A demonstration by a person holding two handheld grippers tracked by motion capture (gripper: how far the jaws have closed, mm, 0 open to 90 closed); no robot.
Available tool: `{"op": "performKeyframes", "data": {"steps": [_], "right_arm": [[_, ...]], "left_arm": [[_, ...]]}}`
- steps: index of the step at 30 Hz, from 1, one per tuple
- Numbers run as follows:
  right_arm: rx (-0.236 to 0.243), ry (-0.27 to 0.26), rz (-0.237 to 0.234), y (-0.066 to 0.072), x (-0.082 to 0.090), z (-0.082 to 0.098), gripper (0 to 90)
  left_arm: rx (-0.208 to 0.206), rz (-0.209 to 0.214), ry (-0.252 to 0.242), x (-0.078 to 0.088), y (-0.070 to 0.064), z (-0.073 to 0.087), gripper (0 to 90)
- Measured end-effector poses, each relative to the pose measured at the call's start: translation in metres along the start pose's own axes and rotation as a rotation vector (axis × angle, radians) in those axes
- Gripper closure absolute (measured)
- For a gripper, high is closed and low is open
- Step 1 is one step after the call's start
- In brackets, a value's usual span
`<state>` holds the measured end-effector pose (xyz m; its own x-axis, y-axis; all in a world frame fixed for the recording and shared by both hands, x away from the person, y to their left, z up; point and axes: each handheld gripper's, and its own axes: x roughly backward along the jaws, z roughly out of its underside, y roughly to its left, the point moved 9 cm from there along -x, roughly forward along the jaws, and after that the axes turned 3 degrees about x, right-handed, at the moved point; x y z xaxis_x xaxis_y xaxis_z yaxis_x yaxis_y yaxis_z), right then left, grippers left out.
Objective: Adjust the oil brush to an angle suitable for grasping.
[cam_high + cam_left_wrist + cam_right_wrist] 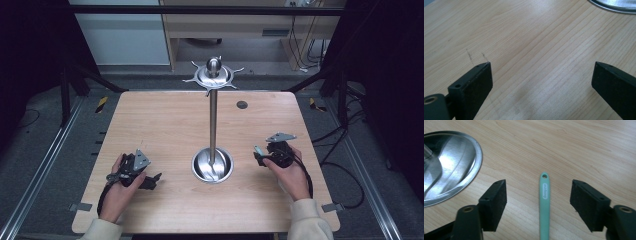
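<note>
The right gripper is standing wide open over the table, and the green handle is lying flat on the wood btw its two black jaws, not touching either of them. The handle is slim, with a small hole at its far end and a white label just under the hole. Its near end is running out at the bottom of the right gripper view, so I cannot tell what kind of utensil it is. In the high view the right gripper is resting low at the right side of the wooden table, with the person's right hand behind it.

The left gripper is also wide open, holding nothing, and bare wood is lying btw its jaws. The left hand is keeping it low at the left side of the table.

Further away, in the middle, the metal stand is rising from its round shiny base, and the hook ring on top is carrying several small arms. Nothing is hanging on them.

I am judging that the step in hand is the pick-up of the handle, w/ the jaws already placed around it. The next move is probably asking to close the jaws squarely on the thin handle, then lift it without sliding, and bring the hole towards one hook. The handle is narrow and flat, so the grip must be centred, otherwise it can twist.
</note>
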<state>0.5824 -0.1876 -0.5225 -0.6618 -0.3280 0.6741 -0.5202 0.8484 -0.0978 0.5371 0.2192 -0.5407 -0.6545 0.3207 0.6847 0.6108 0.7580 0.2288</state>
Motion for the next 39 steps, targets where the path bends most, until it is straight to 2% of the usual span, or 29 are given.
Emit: {"op": "performKeyframes", "data": {"steps": [2, 5, 8, 9, 11, 12, 13, 14, 15, 18, 26, 34, 35, 39], "right_arm": [[0.010, 0.011, -0.005, 0.004, -0.004, 0.001, 38.9], [0.025, 0.026, -0.012, 0.007, -0.007, 0.003, 42.7], [0.051, 0.038, -0.023, 0.012, -0.010, 0.005, 51.7], [0.061, 0.043, -0.035, 0.015, -0.011, 0.006, 57.6], [0.069, 0.049, -0.043, 0.016, -0.012, 0.006, 60.9], [0.097, 0.059, -0.047, 0.018, -0.014, 0.008, 67.4], [0.097, 0.059, -0.047, 0.018, -0.014, 0.008, 67.4], [0.108, 0.065, -0.059, 0.020, -0.015, 0.009, 75.7], [0.108, 0.065, -0.059, 0.020, -0.015, 0.009, 75.7], [0.128, 0.080, -0.052, 0.020, -0.018, 0.011, 86.1], [0.111, 0.106, -0.004, 0.011, -0.022, 0.016, 89.0], [0.098, 0.148, 0.013, 0.006, -0.026, 0.023, 87.7], [0.099, 0.153, 0.013, 0.005, -0.026, 0.024, 88.0], [0.082, 0.156, 0.019, 0.004, -0.026, 0.025, 88.7]], "left_arm": [[0.002, 0.001, -0.002, 0.000, 0.000, 0.000, 3.0], [0.000, 0.000, -0.001, 0.000, -0.001, 0.000, 3.0], [-0.002, 0.002, -0.001, 0.000, -0.001, -0.001, 3.0], [-0.001, 0.002, -0.001, 0.000, -0.001, -0.001, 3.0], [-0.001, 0.002, 0.000, 0.000, -0.001, 0.000, 3.0], [-0.001, 0.003, 0.000, 0.000, -0.001, 0.000, 3.0], [-0.001, 0.003, 0.000, 0.000, -0.001, 0.000, 3.0], [0.000, 0.003, -0.001, 0.000, -0.001, 0.000, 3.0], [0.000, 0.003, -0.001, 0.000, -0.001, 0.000, 3.0], [-0.003, 0.002, 0.002, 0.000, -0.001, 0.000, 3.0], [-0.003, 0.002, 0.000, 0.000, -0.001, -0.001, 3.0], [-0.012, -0.002, -0.007, 0.000, 0.000, -0.001, 3.0], [-0.003, 0.002, -0.001, 0.000, -0.001, -0.001, 3.0], [-0.003, 0.003, 0.000, 0.000, -0.001, 0.000, 3.0]]}}
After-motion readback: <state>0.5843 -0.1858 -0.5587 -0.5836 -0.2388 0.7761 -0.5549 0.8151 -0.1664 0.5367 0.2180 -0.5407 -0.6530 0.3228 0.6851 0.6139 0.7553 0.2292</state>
